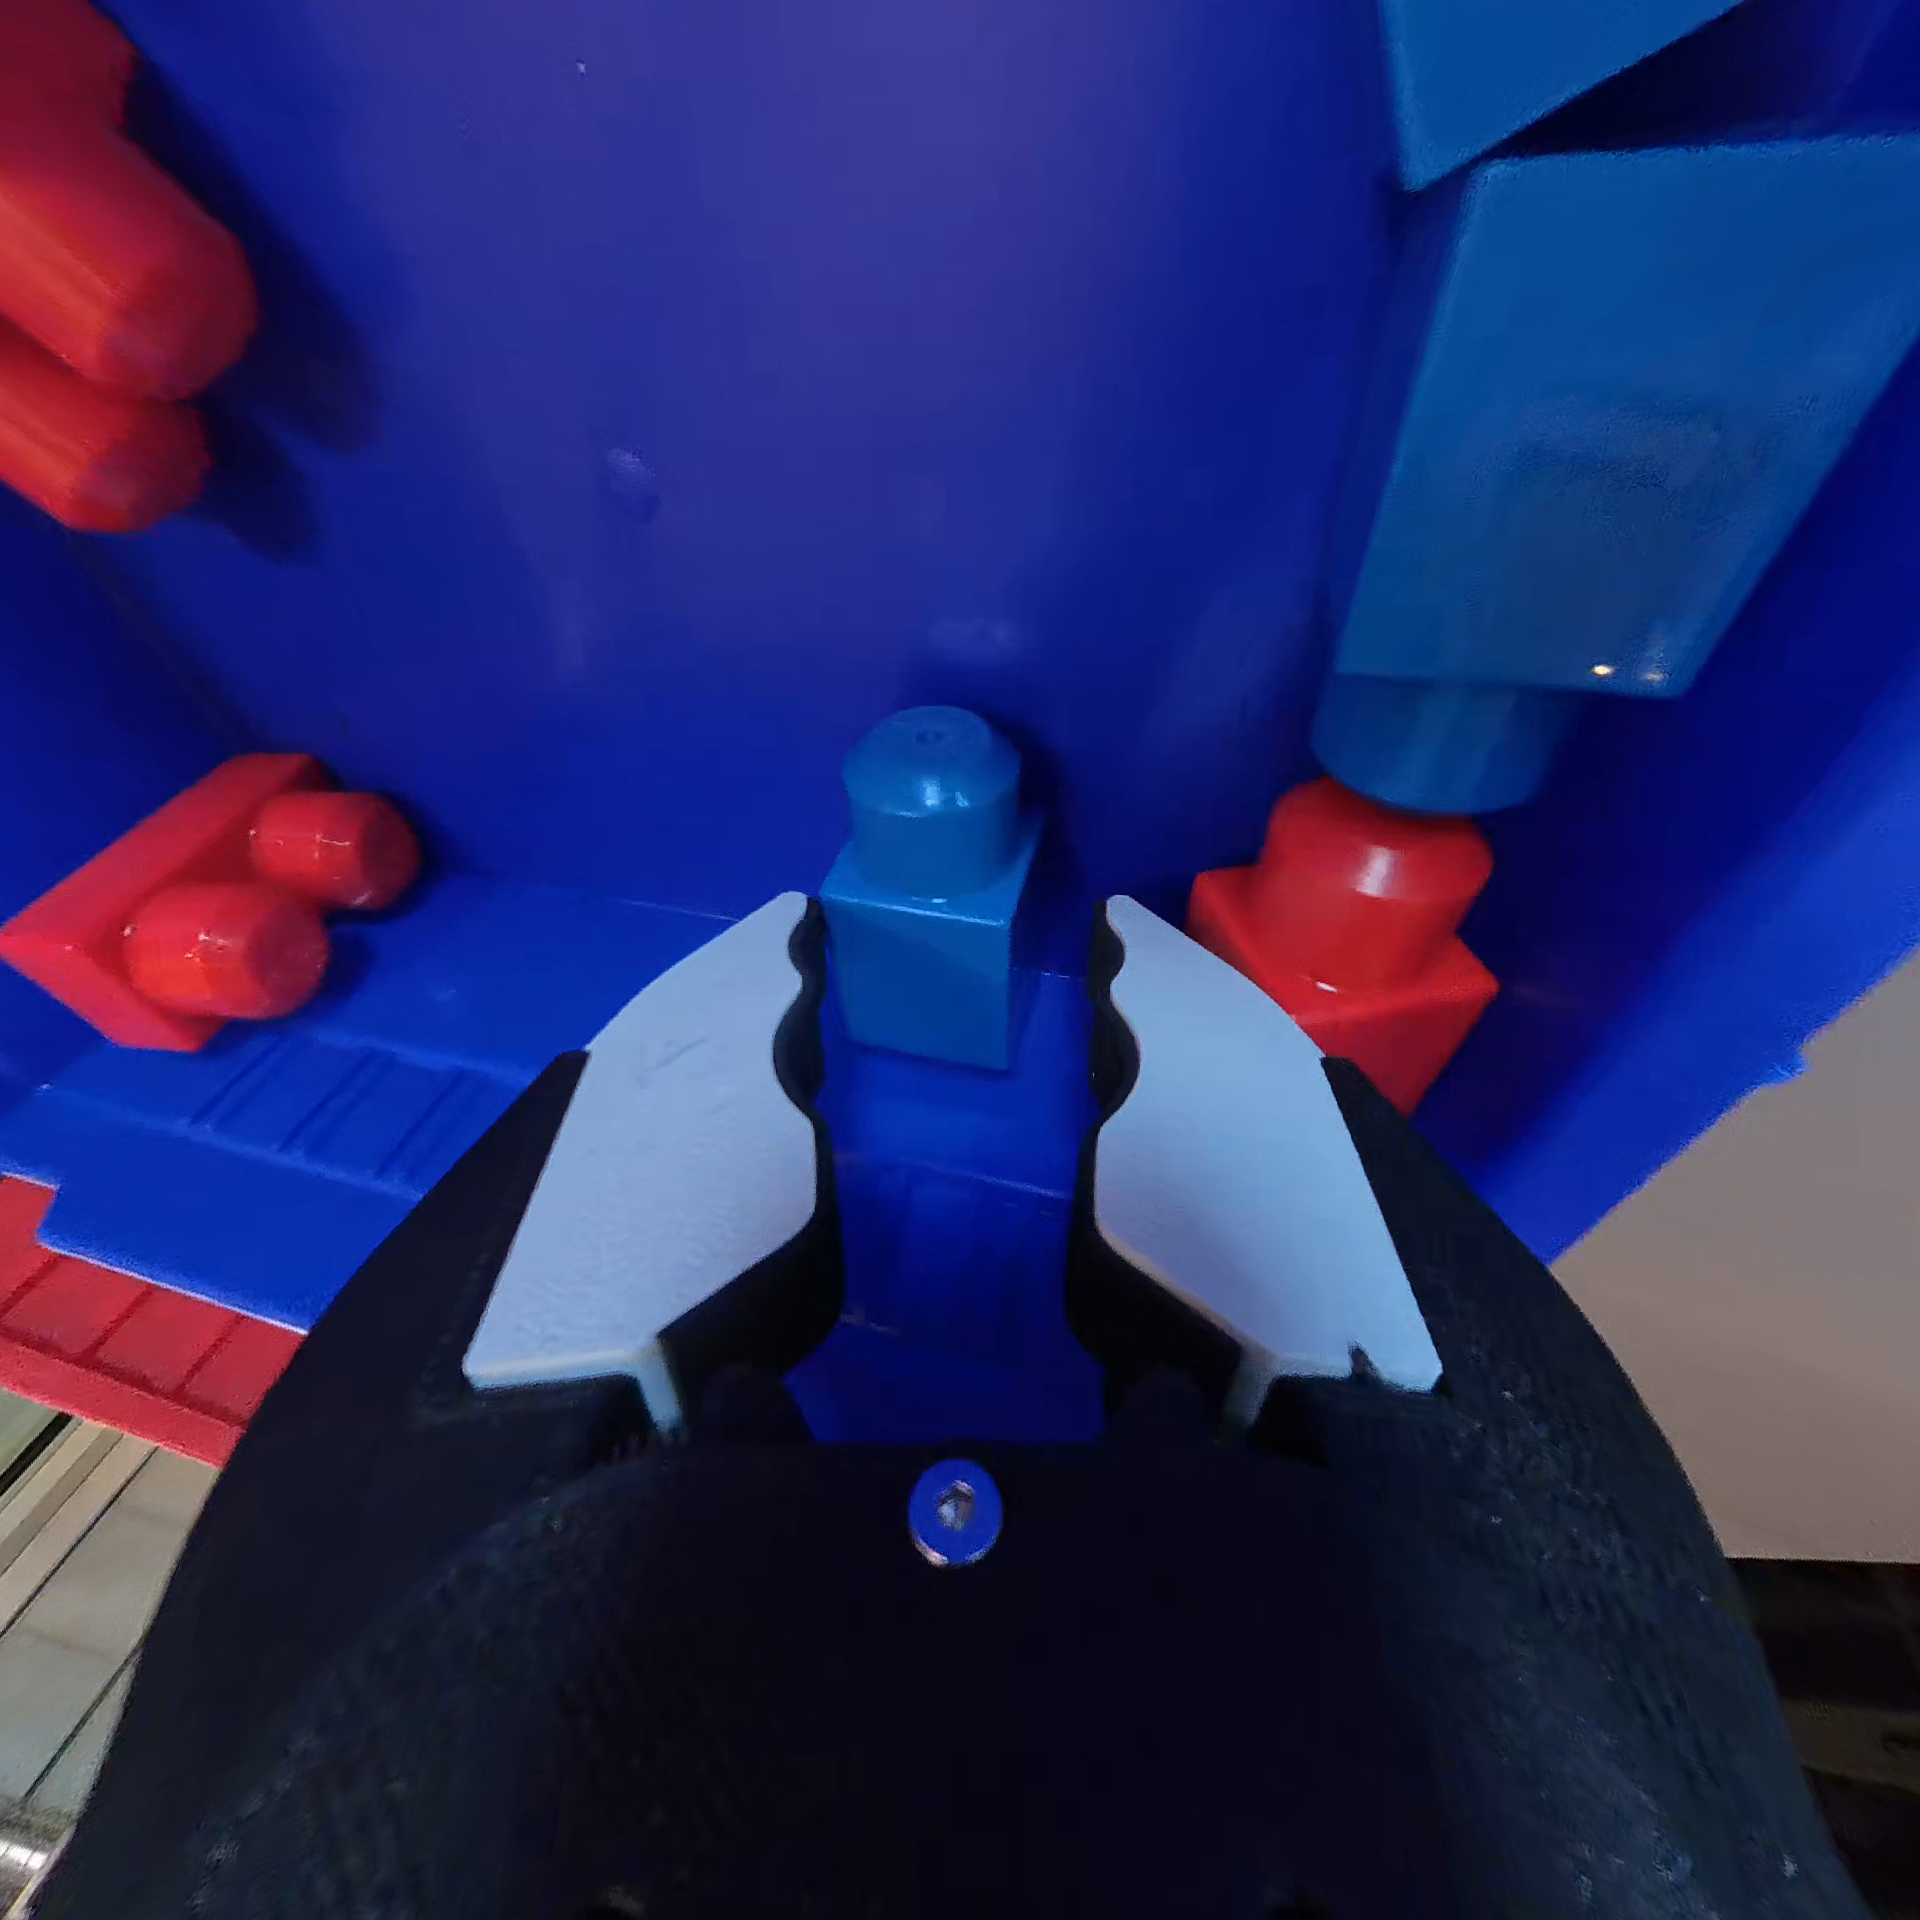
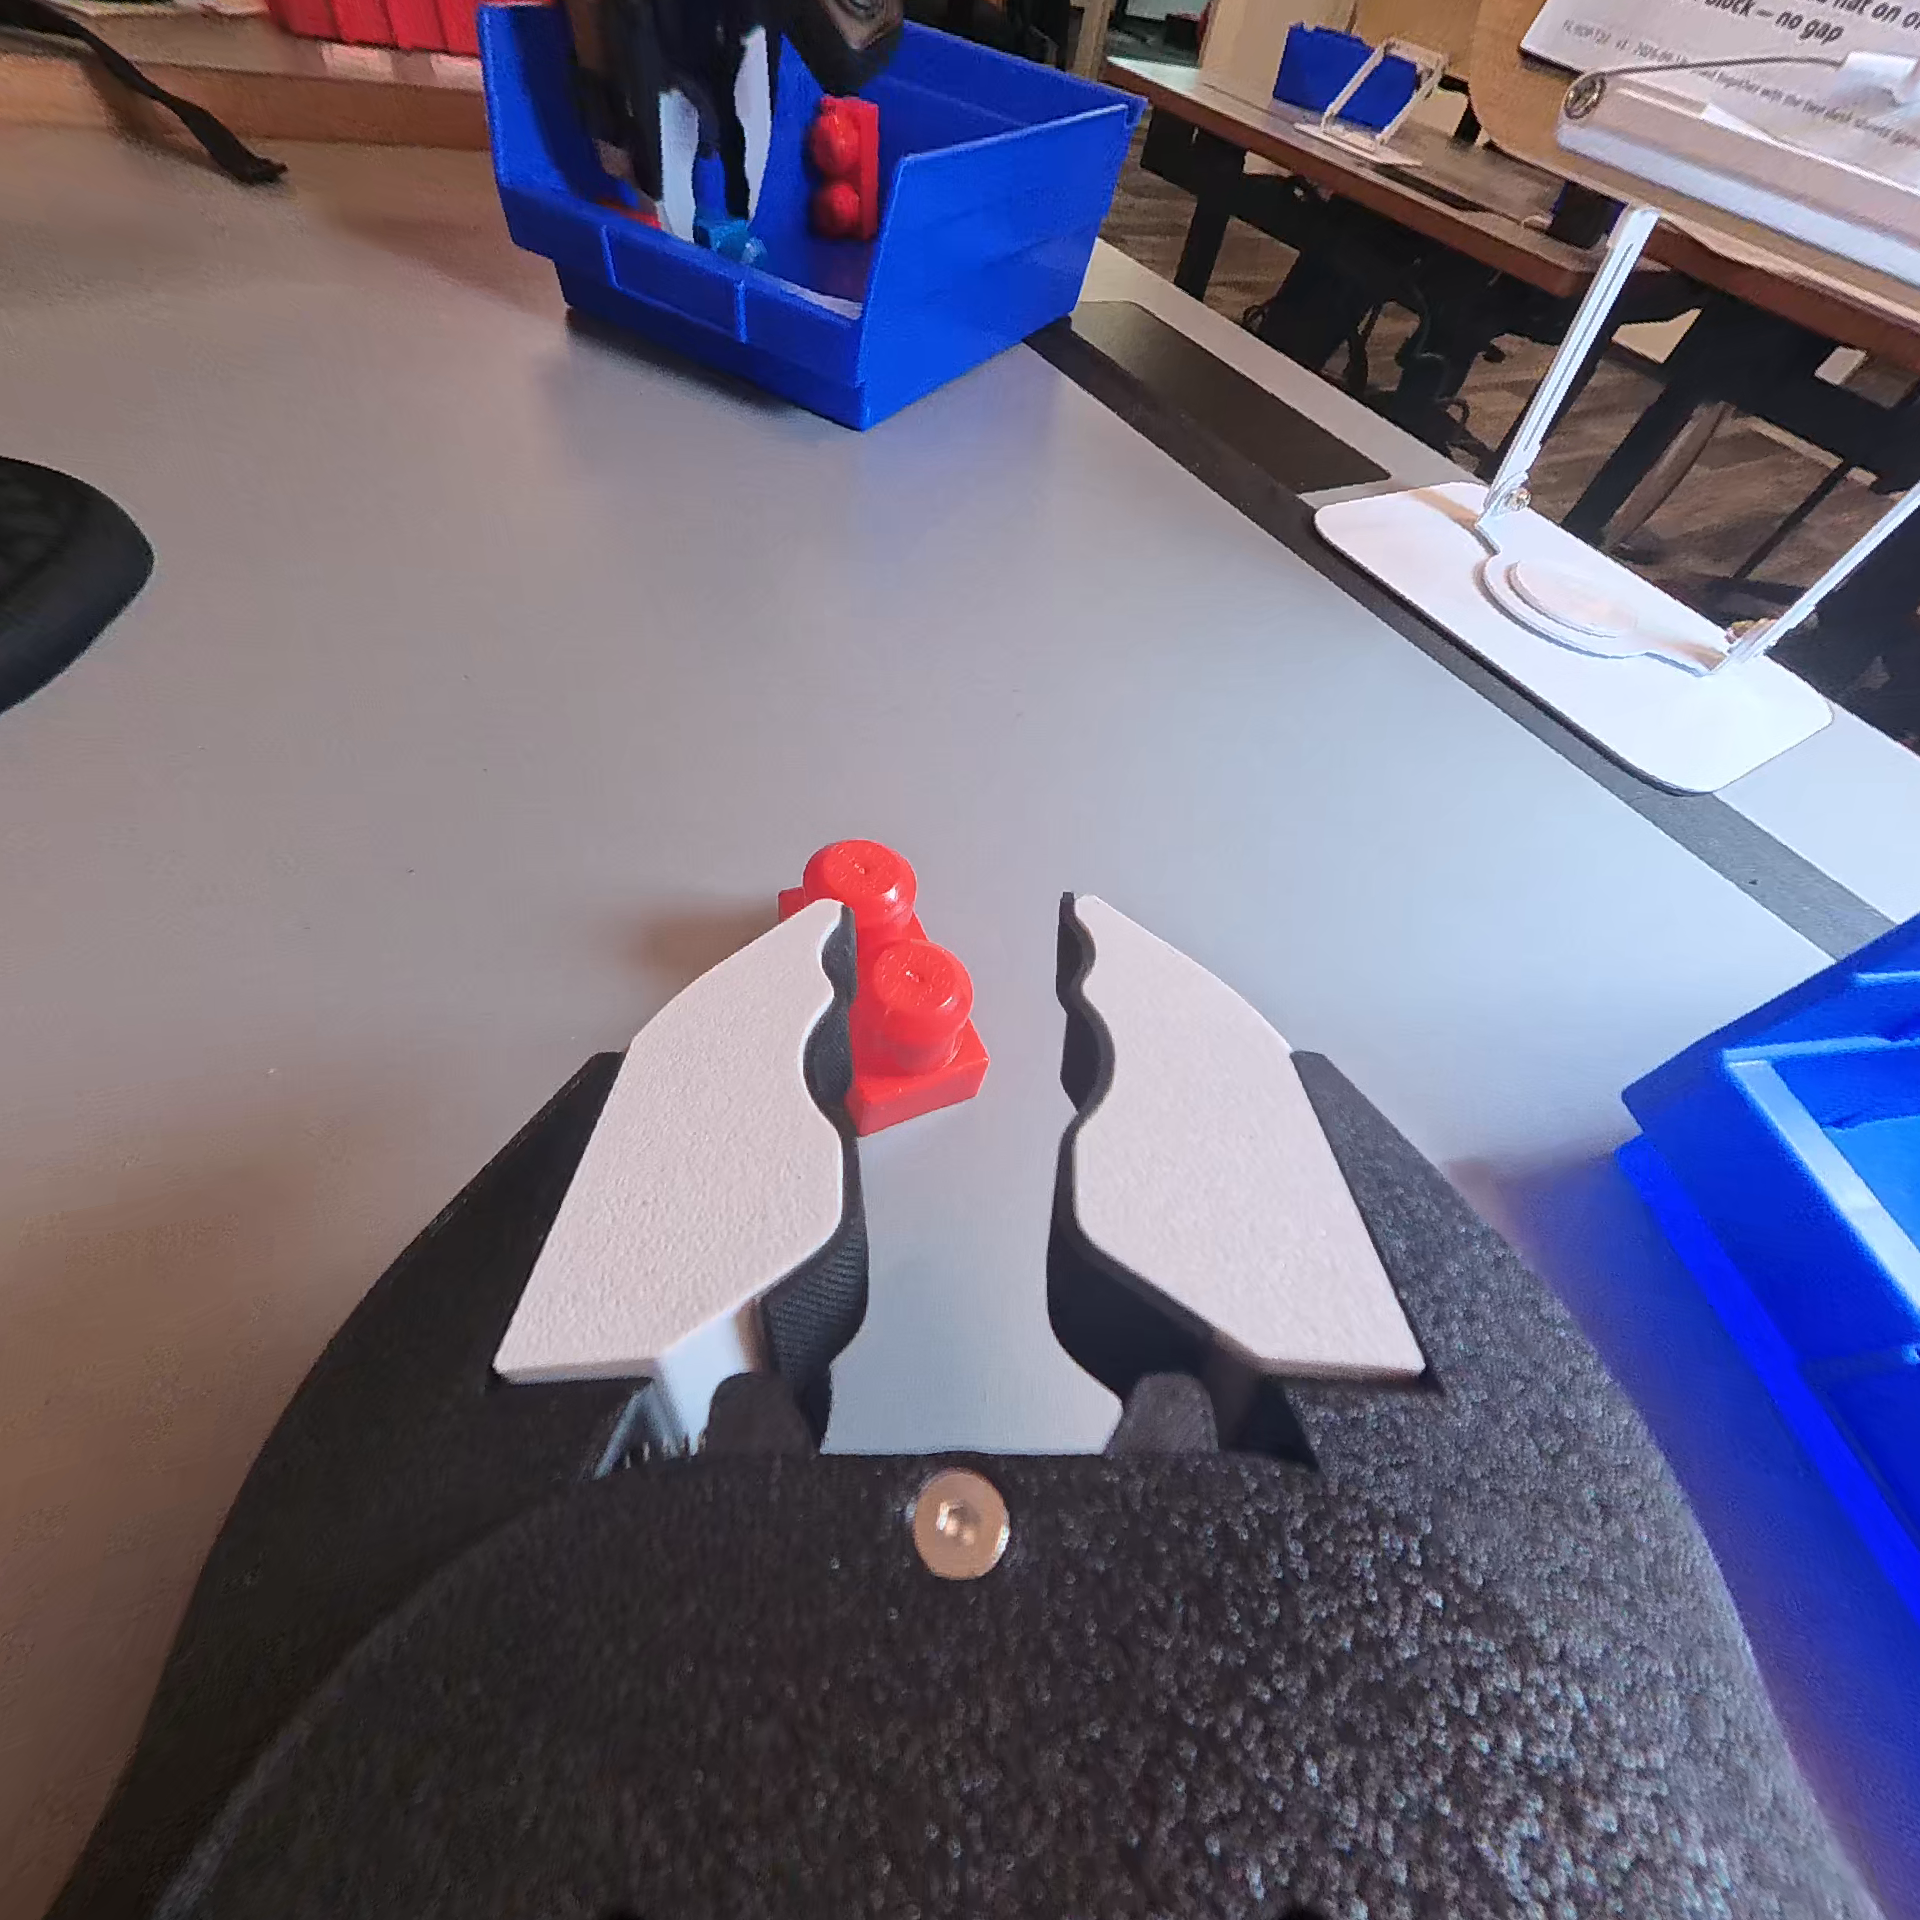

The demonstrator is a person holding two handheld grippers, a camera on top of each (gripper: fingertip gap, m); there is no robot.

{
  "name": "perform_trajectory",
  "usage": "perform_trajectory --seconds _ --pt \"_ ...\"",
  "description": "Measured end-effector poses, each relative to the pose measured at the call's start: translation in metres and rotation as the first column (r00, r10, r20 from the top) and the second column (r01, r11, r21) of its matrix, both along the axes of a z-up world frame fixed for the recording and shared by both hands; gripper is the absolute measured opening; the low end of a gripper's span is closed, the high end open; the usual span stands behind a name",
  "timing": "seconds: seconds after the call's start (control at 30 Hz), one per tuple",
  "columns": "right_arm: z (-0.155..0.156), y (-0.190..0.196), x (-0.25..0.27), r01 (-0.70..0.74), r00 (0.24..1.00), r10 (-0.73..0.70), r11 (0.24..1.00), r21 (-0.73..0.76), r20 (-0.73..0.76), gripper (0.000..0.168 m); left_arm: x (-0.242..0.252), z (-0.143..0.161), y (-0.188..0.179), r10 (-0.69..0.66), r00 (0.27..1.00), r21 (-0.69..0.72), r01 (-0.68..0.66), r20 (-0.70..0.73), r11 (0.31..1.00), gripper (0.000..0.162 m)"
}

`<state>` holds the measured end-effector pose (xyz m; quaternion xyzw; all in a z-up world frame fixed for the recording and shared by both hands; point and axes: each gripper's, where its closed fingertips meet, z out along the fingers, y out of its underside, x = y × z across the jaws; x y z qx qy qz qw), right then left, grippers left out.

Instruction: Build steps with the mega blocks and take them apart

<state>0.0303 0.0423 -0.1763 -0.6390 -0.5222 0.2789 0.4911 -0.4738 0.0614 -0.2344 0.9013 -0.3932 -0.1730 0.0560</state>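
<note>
The left tongs (image 1: 951, 977) are down inside the blue bin (image 1: 727, 364), spread apart, holding nothing. A small blue one-knob block (image 1: 925, 935) sits right between their tips, knob pointing away. It looks like they only need to squeeze.

The right tongs (image 2: 951, 997) are also apart and empty, low over the grey tabletop (image 2: 520, 675). A red two-knob block (image 2: 904, 997) stands there, touching the left finger. Its long side runs away from the tongs, a bit slanted.
</note>
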Motion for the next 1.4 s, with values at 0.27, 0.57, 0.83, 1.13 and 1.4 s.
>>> perform_trajectory --seconds 0.27,0.57,0.83,1.13,1.4 --pt "-0.001 0.001 0.000 0.004 1.000 -0.004 1.000 -0.009 -0.005 0.036 0.009 0.017 0.022 -0.029 0.999 0.129 0.023 0.044 0.991 0.038" --pt "0.004 -0.001 -0.002 0.000 0.999 -0.001 0.999 -0.033 -0.045 0.037 0.220 0.170 0.034 -0.525 0.566 0.728 -0.213 0.635 0.651 0.038" --pt "0.006 -0.006 -0.006 -0.011 0.999 0.011 1.000 -0.006 -0.048 0.037 0.406 0.111 -0.048 -0.549 0.029 0.544 -0.193 0.835 0.817 0.038" --pt "-0.004 -0.008 -0.008 -0.024 1.000 0.023 0.999 0.036 0.018 0.038 0.428 -0.003 -0.053 -0.538 0.419 0.530 0.148 0.731 0.835 0.037" --pt "-0.025 -0.006 -0.009 -0.026 0.995 0.026 1.000 -0.002 0.092 0.043 0.376 0.005 -0.013 -0.467 0.581 0.598 -0.043 0.667 0.800 0.049"
